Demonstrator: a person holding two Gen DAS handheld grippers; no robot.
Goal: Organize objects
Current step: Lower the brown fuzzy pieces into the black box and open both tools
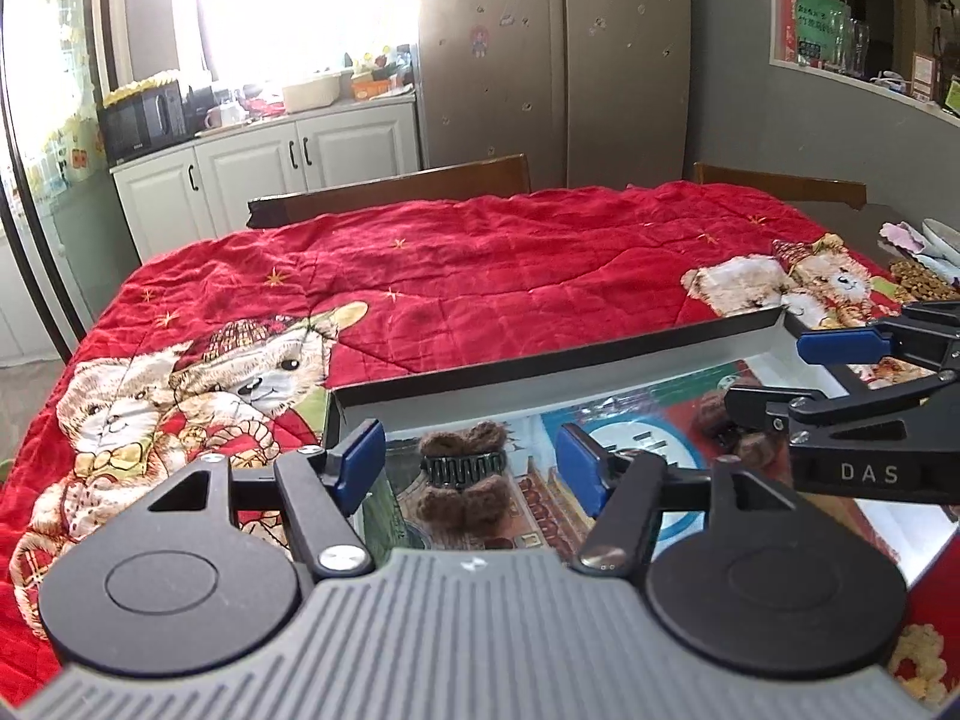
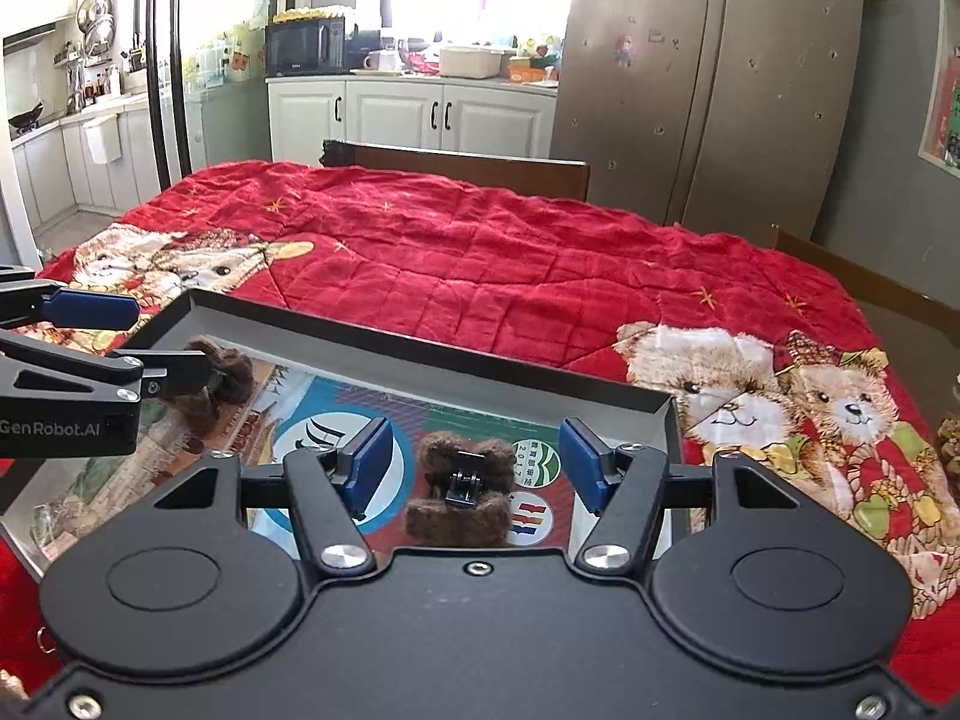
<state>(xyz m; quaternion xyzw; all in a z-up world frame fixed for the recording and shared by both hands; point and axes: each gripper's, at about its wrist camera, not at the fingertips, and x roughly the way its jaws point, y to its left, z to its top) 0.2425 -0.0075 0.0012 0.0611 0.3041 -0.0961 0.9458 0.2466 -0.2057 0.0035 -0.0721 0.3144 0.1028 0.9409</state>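
My left gripper point(image 1: 471, 465) hung over the left part of the shallow box point(image 1: 540, 360), jaws apart and touching nothing. A fuzzy brown hair clip point(image 1: 461, 480) lay on the box's printed floor between its blue pads point(image 1: 360, 462), clear of both. My right gripper point(image 2: 477, 465) hovered over the right part, jaws also apart, a second brown clip point(image 2: 462, 495) lying loose below. The box sat on the near side of the red teddy-bear quilt point(image 2: 480, 252).
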